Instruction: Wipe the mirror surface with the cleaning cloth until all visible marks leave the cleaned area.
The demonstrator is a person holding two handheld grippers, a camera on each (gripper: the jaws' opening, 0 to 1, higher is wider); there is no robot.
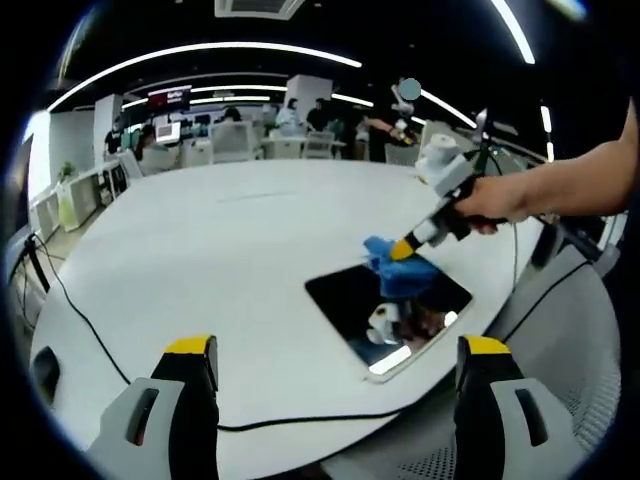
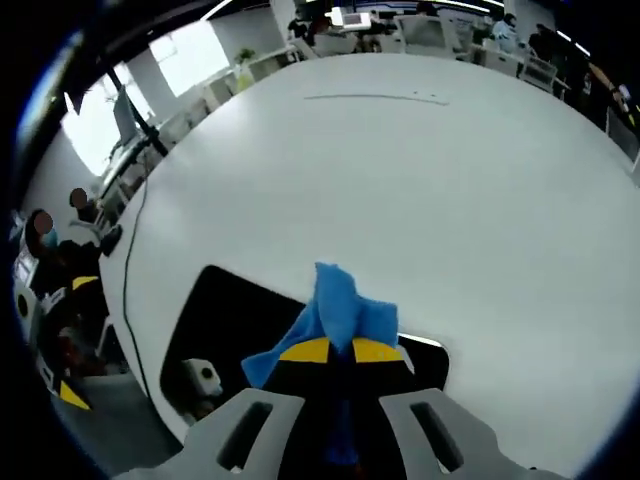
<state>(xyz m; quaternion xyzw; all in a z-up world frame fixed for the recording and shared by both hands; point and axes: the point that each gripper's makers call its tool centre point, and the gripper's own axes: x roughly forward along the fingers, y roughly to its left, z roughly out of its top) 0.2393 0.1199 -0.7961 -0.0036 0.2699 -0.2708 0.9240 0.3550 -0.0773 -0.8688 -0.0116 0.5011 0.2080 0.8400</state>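
A dark rectangular mirror [image 1: 360,295] lies flat on the white table, near its front edge. A blue cleaning cloth [image 1: 395,265] rests bunched on the mirror's far part. My right gripper [image 1: 402,250], held by a person's hand, is shut on the blue cloth and presses it against the glass. In the right gripper view the cloth [image 2: 335,310] sticks up from between the yellow-tipped jaws of my right gripper [image 2: 338,352], over the mirror [image 2: 215,320]. My left gripper [image 1: 335,350] hovers open above the near table edge, well short of the mirror, holding nothing.
A black cable [image 1: 90,320] runs across the white table [image 1: 220,230] and along its front edge. A grey chair [image 1: 575,350] stands at the right. Desks, chairs and people fill the room behind.
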